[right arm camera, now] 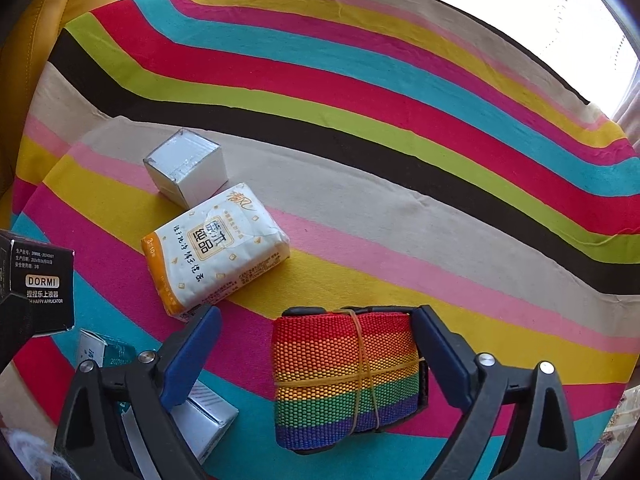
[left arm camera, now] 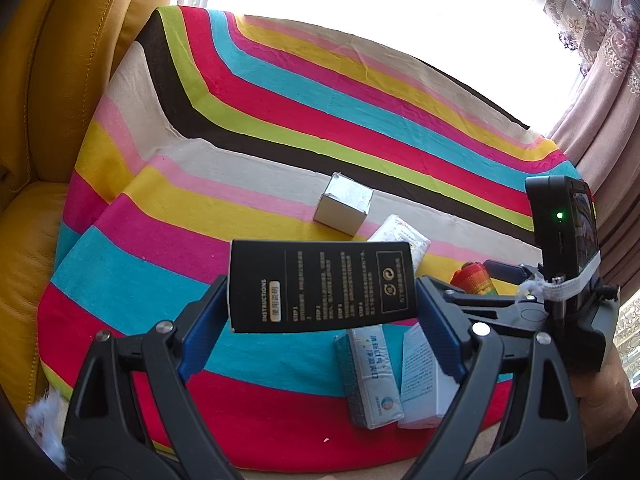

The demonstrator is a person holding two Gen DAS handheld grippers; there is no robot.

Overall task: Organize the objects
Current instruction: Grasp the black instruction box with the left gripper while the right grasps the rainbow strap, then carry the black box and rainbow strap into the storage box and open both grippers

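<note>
My left gripper [left arm camera: 322, 292] is shut on a black box [left arm camera: 320, 286] with white print and holds it above the striped cloth; the box also shows at the left edge of the right wrist view [right arm camera: 40, 284]. My right gripper [right arm camera: 316, 328] is open, its jaws on either side of a rolled rainbow strap [right arm camera: 344, 376] bound with a rubber band, which lies on the cloth. The right finger touches the strap and the left stands apart. The strap's end shows in the left wrist view [left arm camera: 474, 278], beside the right gripper's body [left arm camera: 560, 272].
A silver cube box [right arm camera: 186, 168] and a tissue pack [right arm camera: 216, 248] lie on the striped cloth [right arm camera: 400, 208]. Two white medicine boxes [left arm camera: 374, 376] lie side by side near the front edge. A yellow leather sofa [left arm camera: 48, 80] stands to the left; curtains hang at right.
</note>
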